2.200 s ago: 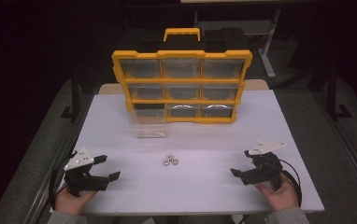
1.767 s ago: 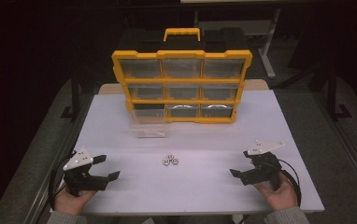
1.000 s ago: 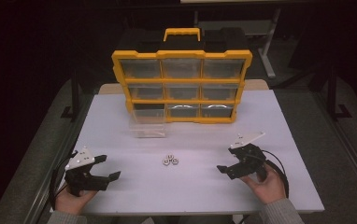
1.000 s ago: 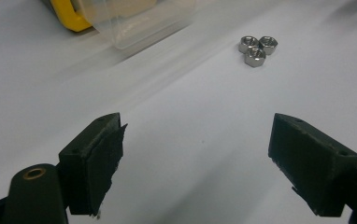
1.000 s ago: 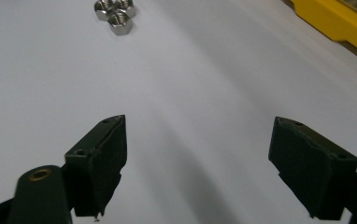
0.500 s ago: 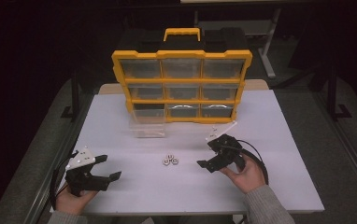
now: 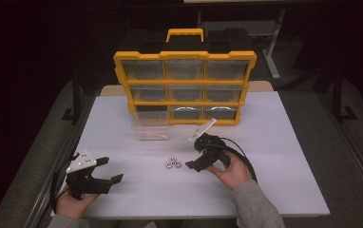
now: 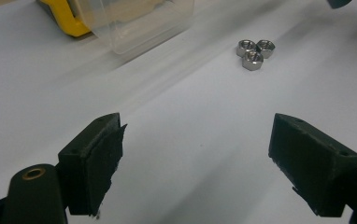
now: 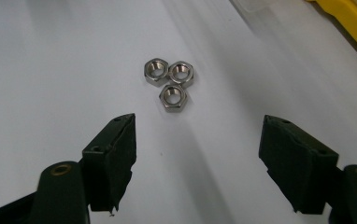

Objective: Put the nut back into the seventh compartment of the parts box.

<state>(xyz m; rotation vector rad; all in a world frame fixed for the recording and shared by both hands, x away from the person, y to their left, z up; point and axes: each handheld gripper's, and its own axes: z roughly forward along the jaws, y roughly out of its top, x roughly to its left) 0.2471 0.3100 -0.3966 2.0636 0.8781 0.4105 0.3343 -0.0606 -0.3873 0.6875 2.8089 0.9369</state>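
Where the high view looks down, a white tabletop (image 7: 274, 142) stands in a dark room, with grey floor at either side. Three small metal nuts (image 7: 173, 164) lie clustered near its middle, touching one another. Behind them a yellow organiser (image 7: 185, 88) stands upright, its clear drawers too dim to show any contents; one clear drawer (image 7: 150, 129) sits out on the tabletop in front of its lower left corner and looks empty. The right tongs (image 7: 199, 153) hang just beside the nuts, jaws apart, having just been closing a little with nothing between them. The left tongs (image 7: 107, 172) rest near the front left edge, released, well apart from the nuts.

From the left gripper view, the nuts (image 8: 254, 51) lie far ahead on bare white, silver and six-sided, the drawer (image 8: 139, 23) beyond.

From the right gripper view, the nuts (image 9: 169, 83) lie close ahead of the spread jaws, untouched, each with a threaded hole
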